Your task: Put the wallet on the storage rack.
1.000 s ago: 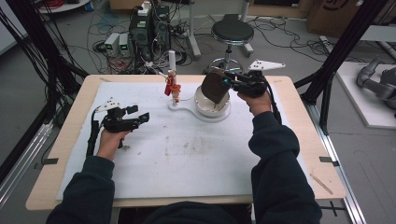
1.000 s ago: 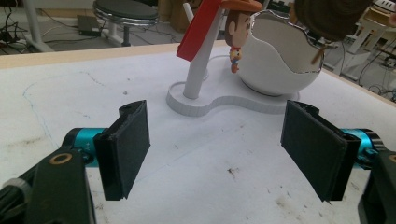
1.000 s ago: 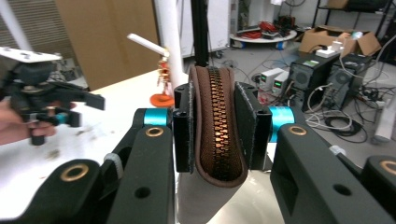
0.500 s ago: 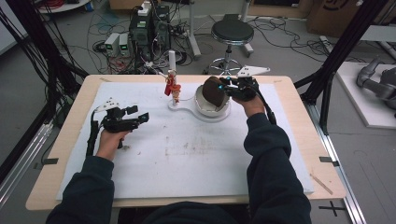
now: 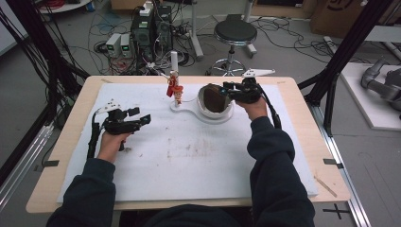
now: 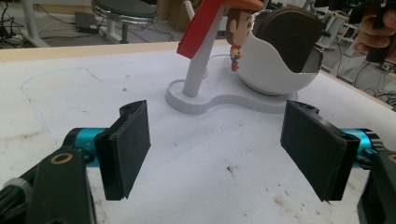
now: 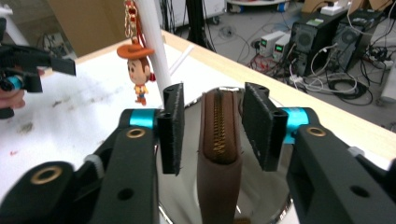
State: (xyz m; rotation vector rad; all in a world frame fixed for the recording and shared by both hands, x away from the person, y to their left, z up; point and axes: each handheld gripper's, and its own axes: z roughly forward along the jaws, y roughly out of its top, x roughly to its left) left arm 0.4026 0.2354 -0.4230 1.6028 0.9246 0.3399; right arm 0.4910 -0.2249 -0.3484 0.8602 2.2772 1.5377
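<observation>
Brown zip pouch [image 7: 218, 140] upright in the bowl [image 5: 226, 112], between the right gripper [image 7: 212, 128]'s just-parted jaws, seemingly untouched.

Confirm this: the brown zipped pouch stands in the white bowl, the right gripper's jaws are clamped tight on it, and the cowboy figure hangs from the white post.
One thing is wrong. The right gripper's jaws have just been opening; in the right gripper view they stand apart from the brown zipped pouch, a gap on each side. The pouch does stand in the white bowl, and the cowboy figure hangs from the white post.

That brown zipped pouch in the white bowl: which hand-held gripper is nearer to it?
The right hand-held gripper: its jaws, just opened, flank the brown pouch. The left hand-held gripper hovers far across the table.
</observation>
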